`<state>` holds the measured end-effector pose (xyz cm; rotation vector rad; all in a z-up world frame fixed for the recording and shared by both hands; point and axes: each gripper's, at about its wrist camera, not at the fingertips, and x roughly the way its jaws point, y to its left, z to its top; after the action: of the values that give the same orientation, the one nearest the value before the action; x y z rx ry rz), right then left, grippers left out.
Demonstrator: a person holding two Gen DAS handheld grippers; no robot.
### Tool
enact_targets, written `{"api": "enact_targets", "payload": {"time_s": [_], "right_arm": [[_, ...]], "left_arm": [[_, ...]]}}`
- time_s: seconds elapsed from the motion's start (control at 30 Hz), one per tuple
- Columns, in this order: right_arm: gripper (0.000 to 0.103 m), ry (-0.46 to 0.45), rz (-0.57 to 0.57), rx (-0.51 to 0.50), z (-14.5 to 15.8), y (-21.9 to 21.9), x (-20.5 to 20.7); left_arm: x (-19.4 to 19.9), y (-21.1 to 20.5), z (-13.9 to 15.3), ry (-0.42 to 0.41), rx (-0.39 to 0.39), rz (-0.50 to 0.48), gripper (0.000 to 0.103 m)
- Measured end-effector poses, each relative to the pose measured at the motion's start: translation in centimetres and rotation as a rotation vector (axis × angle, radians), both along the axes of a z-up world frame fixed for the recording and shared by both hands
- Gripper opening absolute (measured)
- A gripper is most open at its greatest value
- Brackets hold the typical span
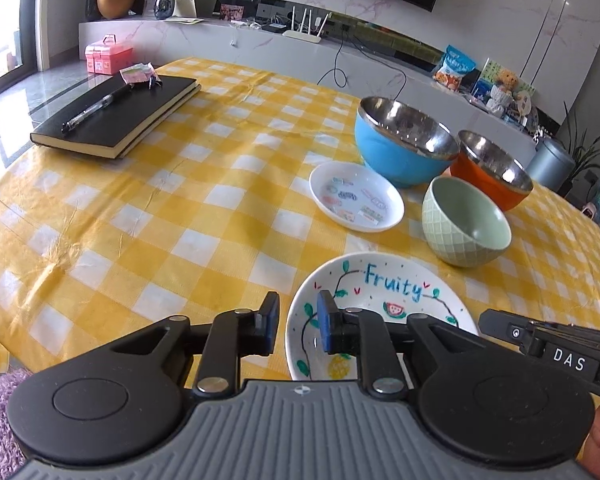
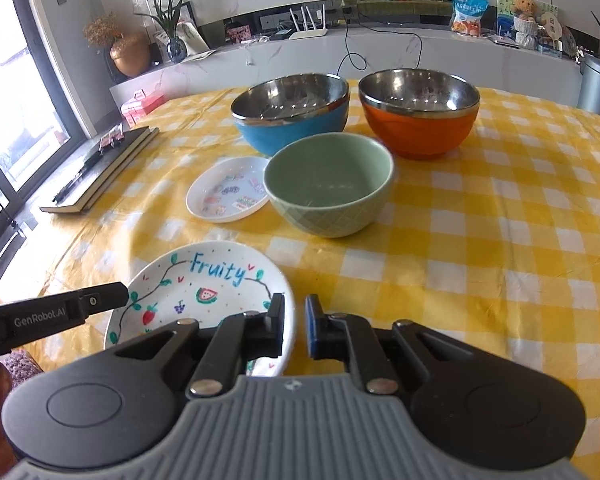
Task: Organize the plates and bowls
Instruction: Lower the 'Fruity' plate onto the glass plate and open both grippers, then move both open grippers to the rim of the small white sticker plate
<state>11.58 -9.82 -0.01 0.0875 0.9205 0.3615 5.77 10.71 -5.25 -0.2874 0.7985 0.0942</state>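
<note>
The "Fruity" plate [image 1: 380, 308] lies flat on the yellow checked surface [image 1: 180, 208], right at the near edge. The left claw [image 1: 298, 326] sits at the plate's left rim. Its jaws are narrow, one pad outside the rim and one pad over the plate, and they do not seem to press on it. The right claw [image 2: 294, 330] is by the plate's right rim. Its jaws are almost together and I see nothing between them.

Past the plate sit a small white sticker dish [image 1: 356, 196], a green bowl [image 1: 466, 222], a blue bowl [image 1: 406, 140] and an orange bowl [image 1: 494, 170]. The two steel-lined bowls look like they touch. A black notebook [image 1: 116, 116] with a pen lies far off to the left.

I think the step is picking up the big plate. To do it well, slide one pad under the rim and one on top, then squeeze gently. Lift it level so it does not slip. The plate is close to the edge, so do not push it toward yourself. The small dish could then go on top of it.
</note>
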Motion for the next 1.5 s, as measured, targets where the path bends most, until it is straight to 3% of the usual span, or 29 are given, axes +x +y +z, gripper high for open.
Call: {"api": "enact_targets", "payload": {"time_s": [0.13,0.33,0.63,1.1,1.4,1.5], "right_arm": [[0.016,0.014,-0.026,0.056,0.5,-0.7,0.2],[0.02,0.058,-0.018,0.16,1.0,0.0,1.3],[0.02,0.065,-0.042,0.178,0.6,3.2,4.2],[0.019,0.109,-0.249,0.197,-2.1,5.6,7.4],[0.019,0.14,-0.314,0.21,-3.0,6.3,8.0],[0.019,0.146,-0.323,0.216,-3.2,6.4,8.2]], "left_arm": [[0.2,0.4,1.0,-0.029,-0.026,-0.005,0.033],[1.6,1.0,1.8,-0.044,-0.068,-0.015,0.033],[5.3,1.3,2.1,-0.045,-0.042,-0.07,0.033],[10.6,2.2,-0.6,0.018,-0.041,-0.122,0.033],[12.6,2.3,-1.6,0.035,-0.045,-0.136,0.033],[12.9,2.4,-2.0,0.04,-0.053,-0.134,0.025]]}}
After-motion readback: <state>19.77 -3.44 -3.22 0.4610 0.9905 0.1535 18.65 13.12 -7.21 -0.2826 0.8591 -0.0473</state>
